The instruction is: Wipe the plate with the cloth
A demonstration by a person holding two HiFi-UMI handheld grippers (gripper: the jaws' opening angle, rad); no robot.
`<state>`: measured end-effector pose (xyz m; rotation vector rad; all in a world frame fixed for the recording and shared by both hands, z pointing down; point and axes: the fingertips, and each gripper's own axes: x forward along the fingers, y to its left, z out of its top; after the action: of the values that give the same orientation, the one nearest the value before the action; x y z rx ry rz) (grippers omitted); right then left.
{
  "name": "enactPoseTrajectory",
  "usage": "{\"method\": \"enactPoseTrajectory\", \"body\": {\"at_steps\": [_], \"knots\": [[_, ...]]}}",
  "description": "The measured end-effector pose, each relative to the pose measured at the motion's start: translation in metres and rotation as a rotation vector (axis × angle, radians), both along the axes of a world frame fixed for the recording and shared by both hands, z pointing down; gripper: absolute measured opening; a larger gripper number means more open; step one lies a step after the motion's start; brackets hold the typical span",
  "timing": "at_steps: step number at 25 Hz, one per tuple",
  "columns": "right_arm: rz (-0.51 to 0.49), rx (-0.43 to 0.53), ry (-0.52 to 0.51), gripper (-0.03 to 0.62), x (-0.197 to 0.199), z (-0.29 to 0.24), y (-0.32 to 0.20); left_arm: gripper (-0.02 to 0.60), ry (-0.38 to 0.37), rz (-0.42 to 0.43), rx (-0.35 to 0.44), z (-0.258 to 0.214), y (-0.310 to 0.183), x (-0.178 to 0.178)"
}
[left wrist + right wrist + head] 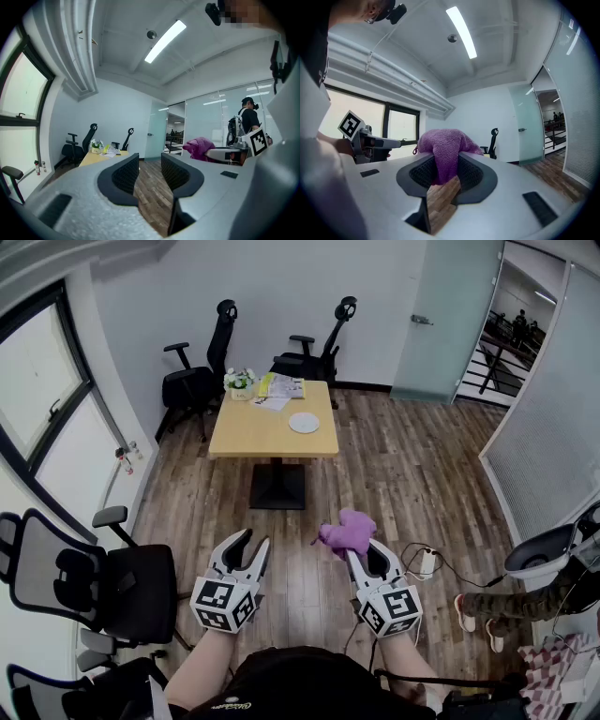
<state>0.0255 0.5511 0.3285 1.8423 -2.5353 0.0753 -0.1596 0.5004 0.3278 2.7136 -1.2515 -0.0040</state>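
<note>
A white plate (304,423) lies on the wooden table (253,433) far ahead of me across the room. A purple cloth (347,532) is bunched at the tips of my right gripper (358,550), which is shut on it; in the right gripper view the cloth (442,149) hangs between and over the jaws. My left gripper (247,547) is held beside it at the same height, open with nothing between its fingers (125,172). From the left gripper view the cloth (200,147) shows at the right. Both grippers hover over the wooden floor, well short of the table.
Two black office chairs (208,357) stand behind the table, which also carries a small flower pot (239,382) and papers (280,386). Another black chair (89,577) is close at my left. A power strip with cable (427,562) lies on the floor at right, near a person's leg (504,602).
</note>
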Motion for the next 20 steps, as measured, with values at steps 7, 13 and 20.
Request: {"method": "enactPoseTrajectory", "body": {"at_steps": [7,13,20], "knots": [[-0.016,0.0,-0.004,0.109,0.0,0.003,0.007,0.149,-0.006,-0.002,-0.001,0.005,0.008,0.004],[-0.057,0.001,-0.028,0.106,0.004,0.005,0.016,0.149,-0.01,-0.012,-0.001,0.005,0.017,0.015],[-0.073,0.011,-0.027,0.106,0.029,0.004,0.026,0.149,-0.005,-0.03,0.013,0.004,0.028,0.04]]}}
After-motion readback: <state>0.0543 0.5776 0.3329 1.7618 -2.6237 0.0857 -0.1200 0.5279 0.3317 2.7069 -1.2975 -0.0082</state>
